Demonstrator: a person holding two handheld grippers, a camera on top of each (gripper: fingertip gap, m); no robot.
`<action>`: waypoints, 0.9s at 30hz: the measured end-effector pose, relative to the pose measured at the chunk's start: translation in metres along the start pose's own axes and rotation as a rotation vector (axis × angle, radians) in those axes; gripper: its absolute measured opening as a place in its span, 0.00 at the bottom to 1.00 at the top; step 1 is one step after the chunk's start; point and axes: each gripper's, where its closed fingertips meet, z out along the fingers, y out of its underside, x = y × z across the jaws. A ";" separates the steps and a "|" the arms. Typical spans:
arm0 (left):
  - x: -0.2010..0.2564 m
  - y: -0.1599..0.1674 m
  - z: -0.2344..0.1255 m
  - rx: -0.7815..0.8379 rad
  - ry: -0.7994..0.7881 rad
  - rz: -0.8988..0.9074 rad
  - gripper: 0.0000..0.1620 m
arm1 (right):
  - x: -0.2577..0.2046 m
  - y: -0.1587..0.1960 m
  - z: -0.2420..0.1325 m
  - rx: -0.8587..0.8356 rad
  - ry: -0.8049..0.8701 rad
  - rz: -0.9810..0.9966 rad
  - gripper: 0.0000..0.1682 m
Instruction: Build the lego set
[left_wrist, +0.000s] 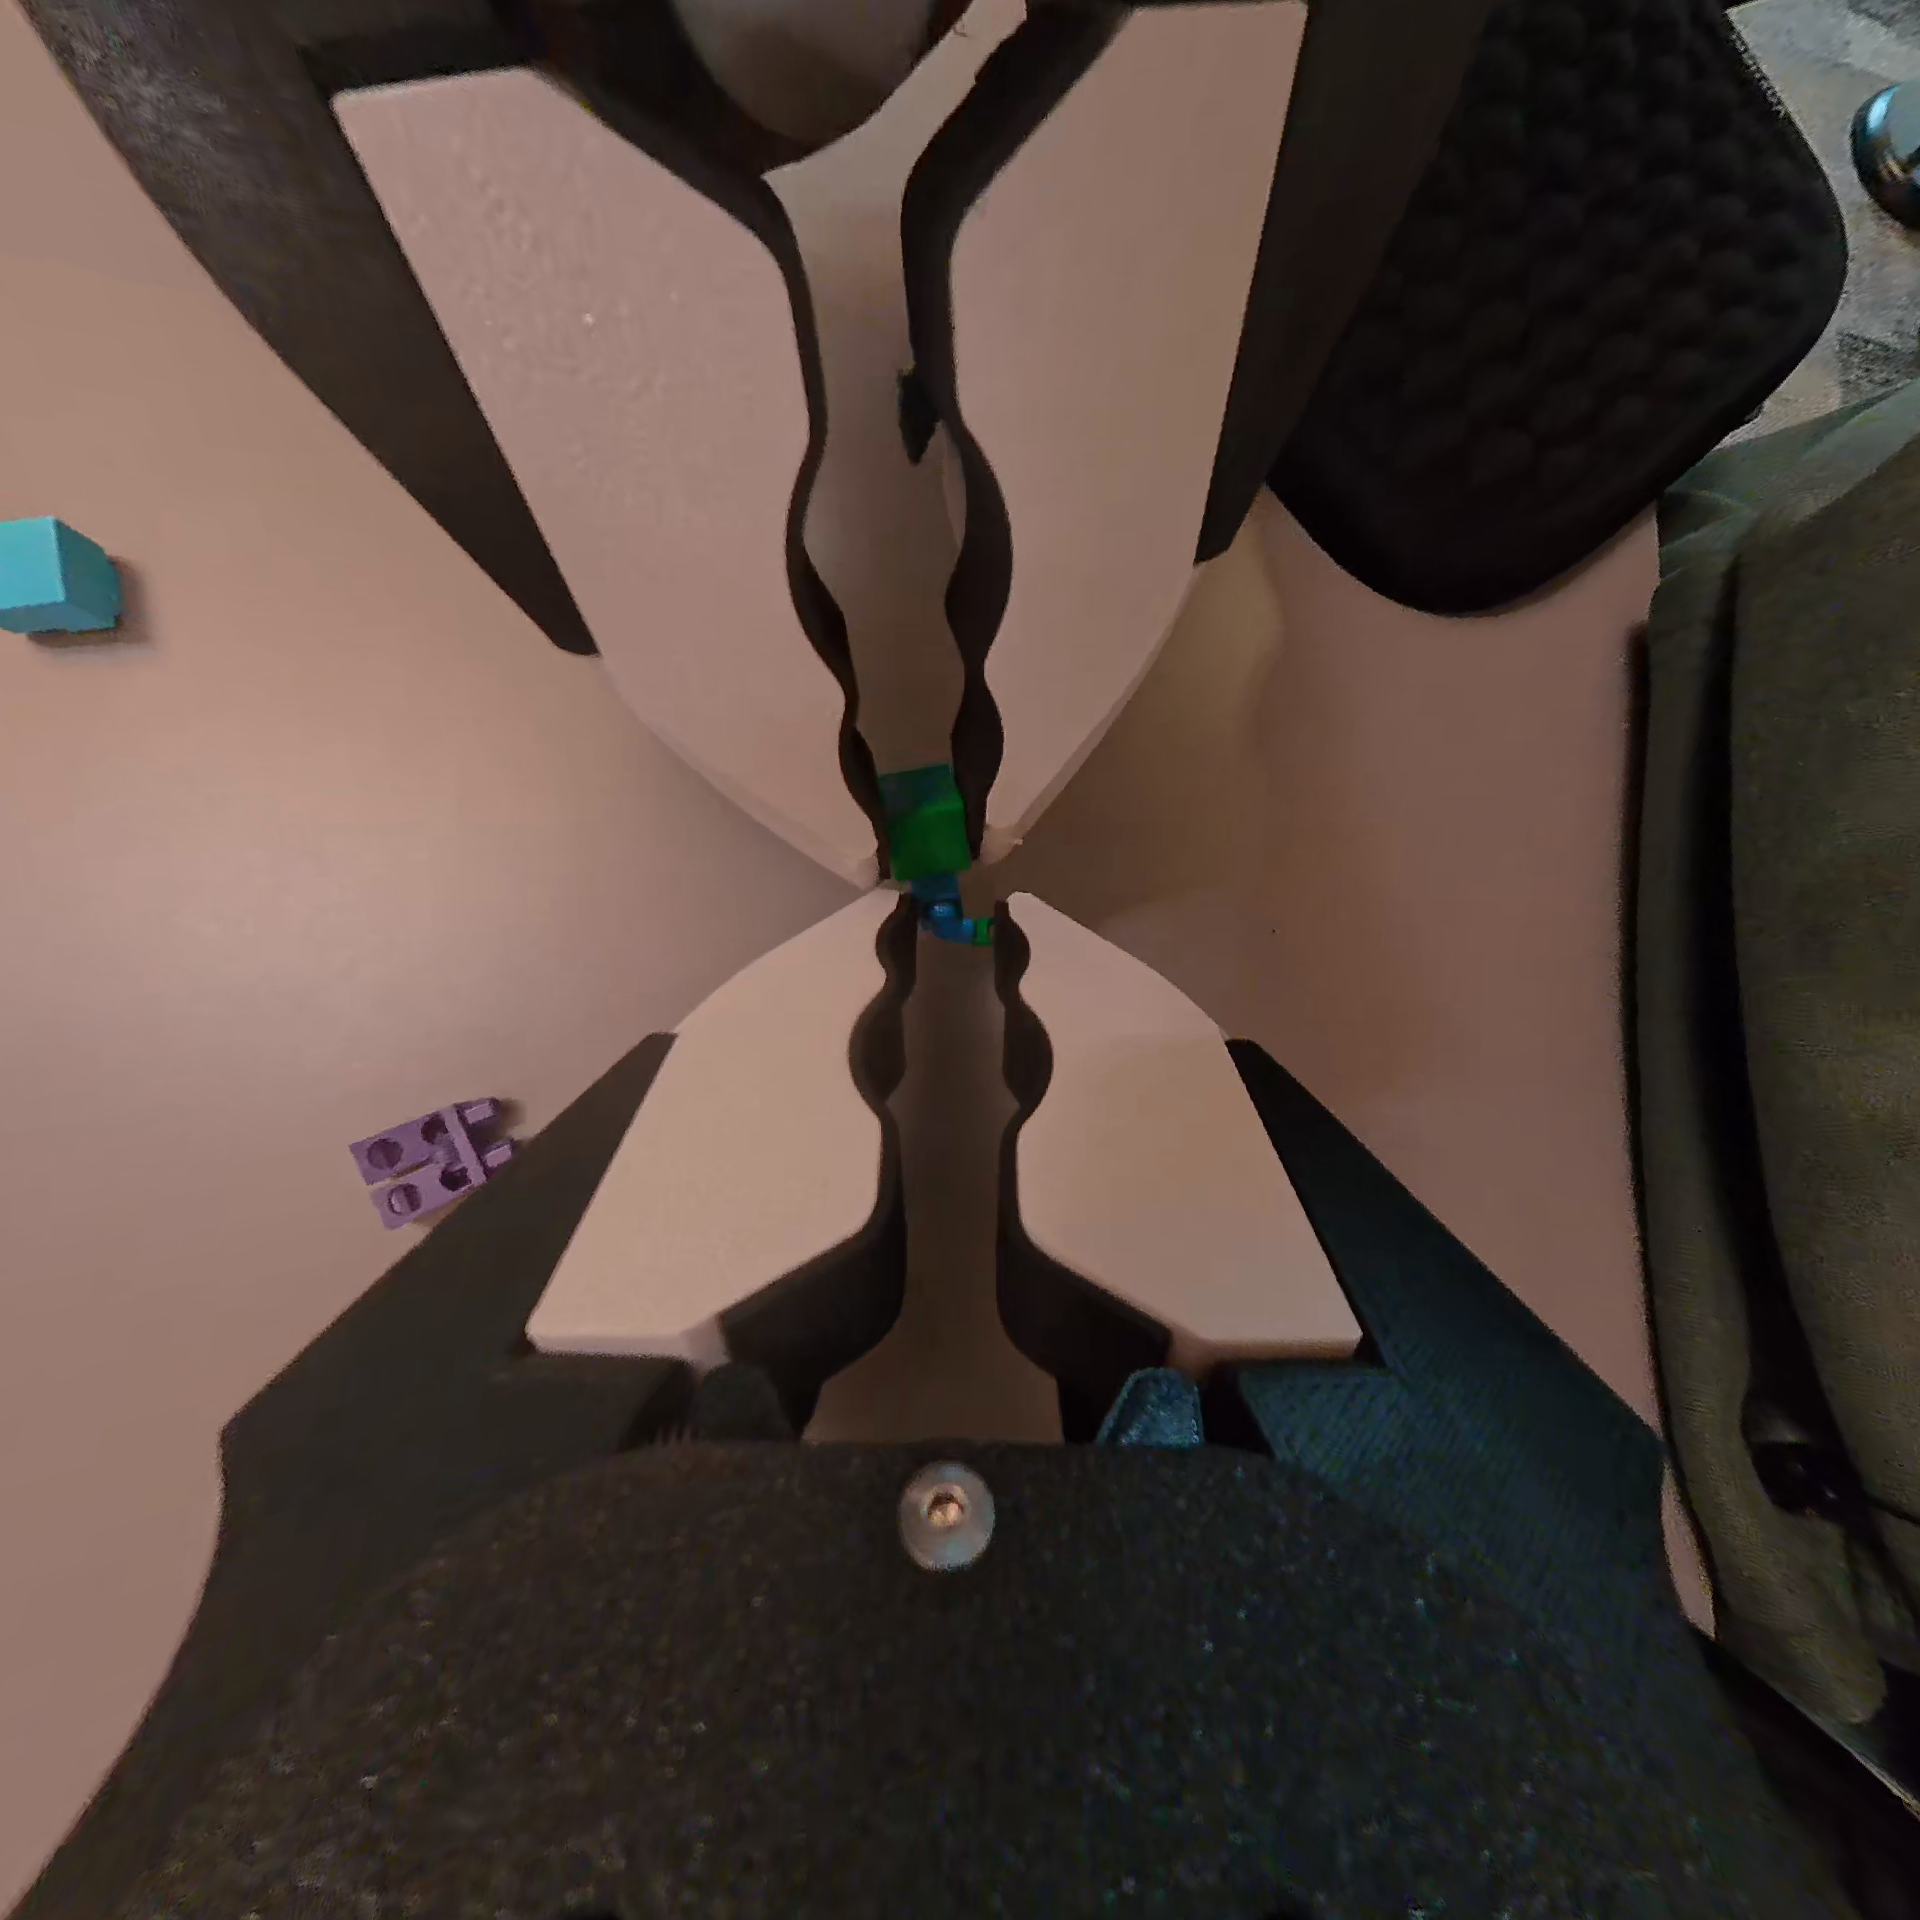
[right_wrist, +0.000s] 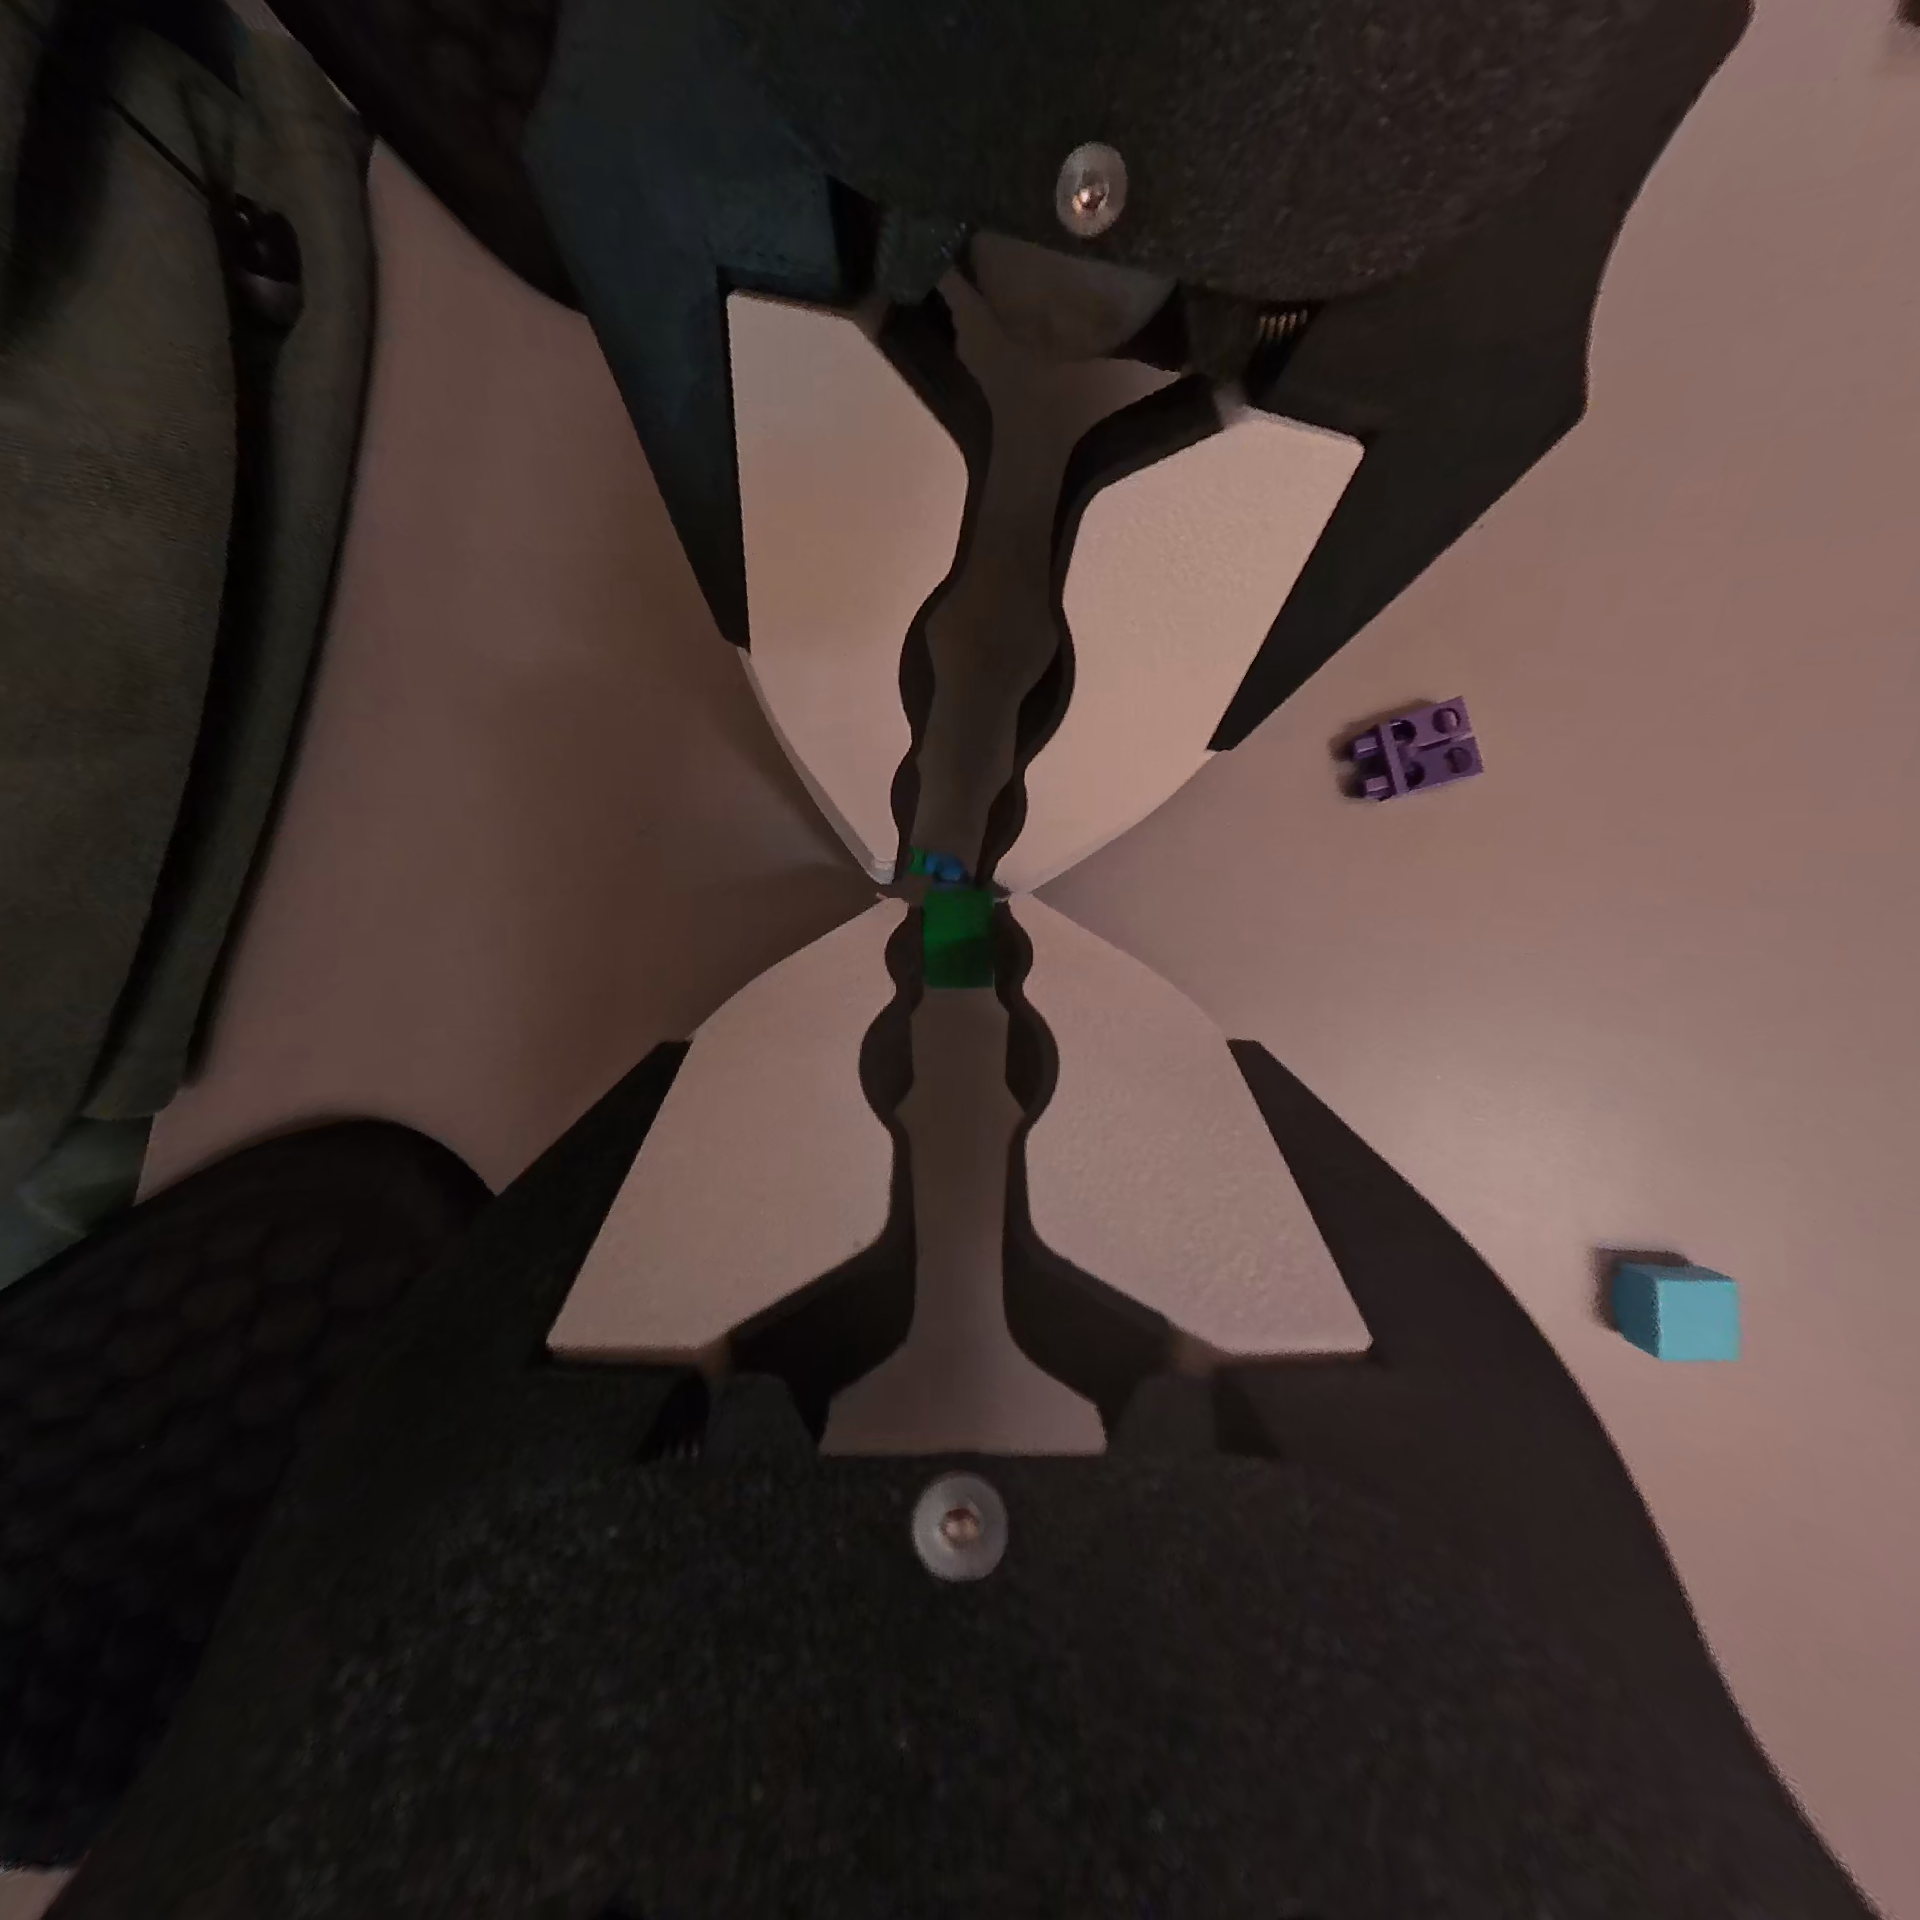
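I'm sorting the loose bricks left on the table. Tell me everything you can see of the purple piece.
The purple piece is small, of glossy plastic, apparently two short bricks side by side with a seam between them. Round holes face up, so it seems to lie upside down. One end carries small clip-like prongs. It lies flat on the pinkish table, alone, clear of both grippers.

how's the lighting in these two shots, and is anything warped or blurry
Left wrist view: bright and even, fisheye bulging the edges, purple piece sharp. Right wrist view: darker, tools throwing shadow over the table, green brick dim, same bulging, edges soft.
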 end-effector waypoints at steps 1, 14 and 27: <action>0.000 0.000 0.000 0.001 -0.001 0.000 0.09 | 0.000 0.000 0.000 0.009 0.002 0.001 0.07; 0.001 0.001 -0.009 0.088 -0.003 -0.024 0.08 | -0.002 0.002 -0.005 0.210 0.050 0.102 0.07; 0.004 0.003 -0.004 0.061 -0.012 -0.005 0.08 | 0.007 0.036 0.001 -0.070 0.173 0.036 0.10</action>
